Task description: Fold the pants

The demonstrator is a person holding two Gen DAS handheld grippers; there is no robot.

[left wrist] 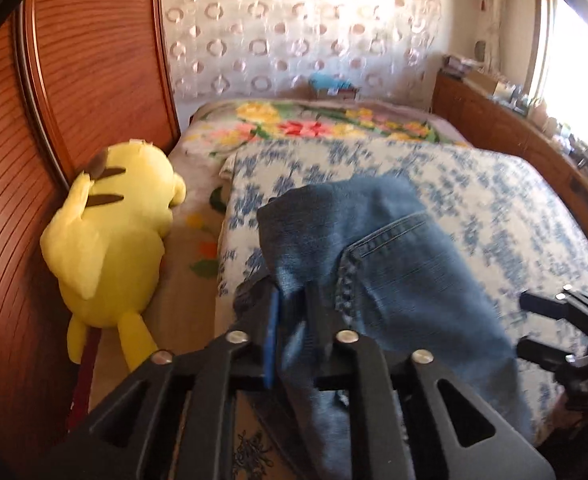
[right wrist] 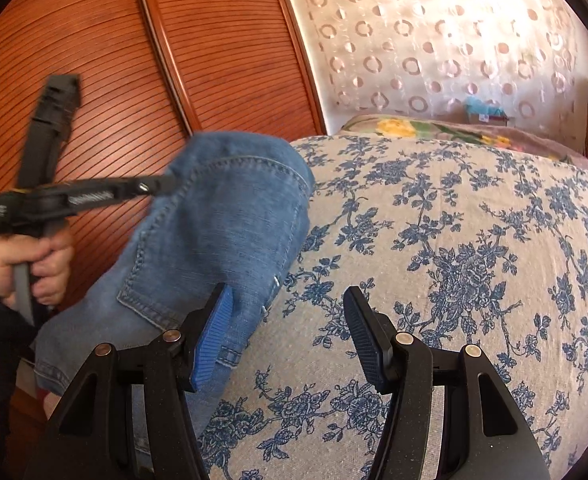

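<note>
Left gripper [left wrist: 292,320] is clamping a fold of the jeans [left wrist: 393,248], lifting that side off the bedspread [right wrist: 453,240]. Right gripper [right wrist: 290,340] is hanging with jaws apart, gripping nothing, its left pad just over the denim edge. Jeans are lying at the bed's near left corner, long axis running away from both tools; right one is nearer the free edge.

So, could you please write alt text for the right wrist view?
The open right gripper hovers over a blue-floral bedspread, empty, beside blue jeans. At left, a hand holds the left gripper pinching the denim's edge.
</note>
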